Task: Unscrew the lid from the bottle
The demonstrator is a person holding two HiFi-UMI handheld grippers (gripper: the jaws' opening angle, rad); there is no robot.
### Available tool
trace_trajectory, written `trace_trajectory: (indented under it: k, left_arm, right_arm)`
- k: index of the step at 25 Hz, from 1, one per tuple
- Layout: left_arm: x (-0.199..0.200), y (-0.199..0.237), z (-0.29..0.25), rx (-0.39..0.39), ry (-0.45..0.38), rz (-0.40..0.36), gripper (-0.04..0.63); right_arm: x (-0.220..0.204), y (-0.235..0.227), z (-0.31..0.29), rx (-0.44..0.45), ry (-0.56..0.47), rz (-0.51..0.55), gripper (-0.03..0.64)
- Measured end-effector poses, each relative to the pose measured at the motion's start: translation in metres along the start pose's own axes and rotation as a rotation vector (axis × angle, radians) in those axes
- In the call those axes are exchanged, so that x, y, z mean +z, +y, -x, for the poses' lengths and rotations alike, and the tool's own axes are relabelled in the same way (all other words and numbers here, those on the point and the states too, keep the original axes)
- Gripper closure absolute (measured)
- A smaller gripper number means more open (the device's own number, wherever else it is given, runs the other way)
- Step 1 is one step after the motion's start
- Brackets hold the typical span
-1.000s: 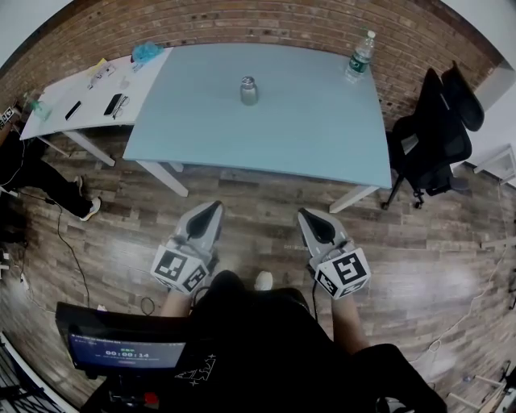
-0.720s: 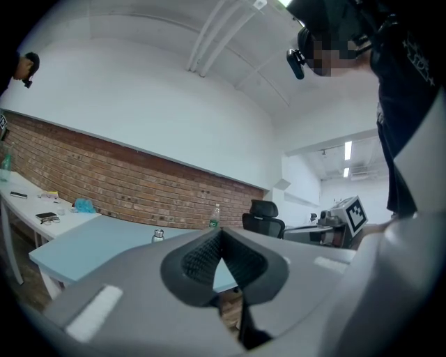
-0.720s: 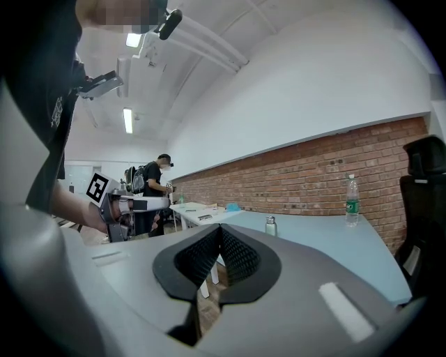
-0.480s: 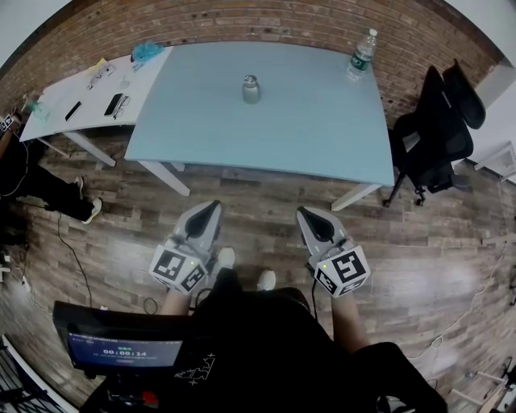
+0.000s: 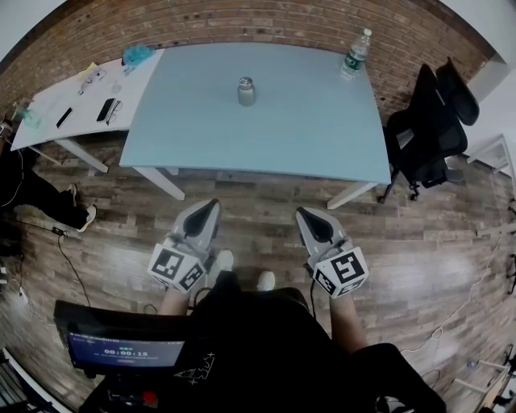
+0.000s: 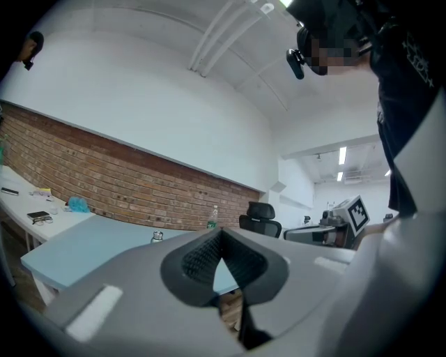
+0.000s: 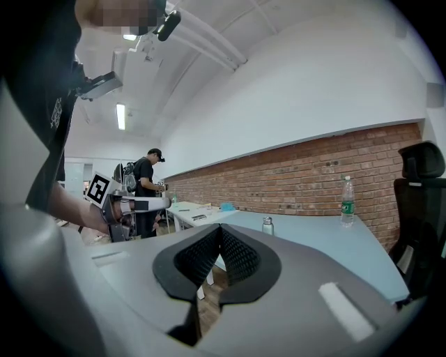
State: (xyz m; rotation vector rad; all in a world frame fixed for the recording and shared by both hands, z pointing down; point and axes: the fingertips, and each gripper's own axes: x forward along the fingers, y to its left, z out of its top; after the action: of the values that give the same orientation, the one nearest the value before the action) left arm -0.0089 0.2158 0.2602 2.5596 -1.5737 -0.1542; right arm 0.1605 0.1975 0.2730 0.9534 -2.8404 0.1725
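Brick wall [image 5: 242,24] is running behind the pale blue surface [image 5: 306,137], and a wood-plank floor [image 5: 258,189] is lying between that surface and me. I am standing well back from it, holding both tools out over the floor in front of my body.

My left tool [image 5: 213,206] is pointing toward the surface with its jaws pressed together tip to tip, and nothing is sitting between them. My right tool [image 5: 303,213] is doing the same: its jaws are closed on each other and gripping nothing. The two are hanging side by side, apart from each other, each with its marker cube toward me.

The small metal bottle [image 5: 247,91] is standing upright toward the far middle of the surface, well apart from both tools, with its lid [image 5: 246,81] sitting on top. A plastic water bottle [image 5: 355,54] is standing at the far right corner. A black office chair [image 5: 427,129] is sitting just beside the right end, and a white table [image 5: 48,113] carrying small items is adjoining the left end. A person in dark clothes [image 7: 146,192] is standing beyond that white table.
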Motion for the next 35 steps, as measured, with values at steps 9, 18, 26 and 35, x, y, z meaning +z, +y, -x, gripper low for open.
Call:
trace_trajectory:
  k: [9,18,26,35]
  left_arm:
    - [0.002,0.022,-0.012,-0.047,0.007,0.015,0.595]
    - [0.012,0.063,-0.026,-0.084,0.005,0.004,0.595]
    - [0.01,0.066,-0.026,-0.104,0.002,-0.01,0.595]
    - [0.021,0.13,-0.023,-0.137,0.008,0.026,0.595]
  right_arm:
    - [0.007,0.0,-0.017,-0.049,0.01,0.008,0.614]
    - [0.012,-0.001,-0.056,-0.09,0.01,0.003,0.614]
    - [0.01,-0.001,-0.055,-0.116,-0.006,0.018,0.614]
    - [0.022,0.01,-0.102,-0.184,0.026,0.014,0.614]
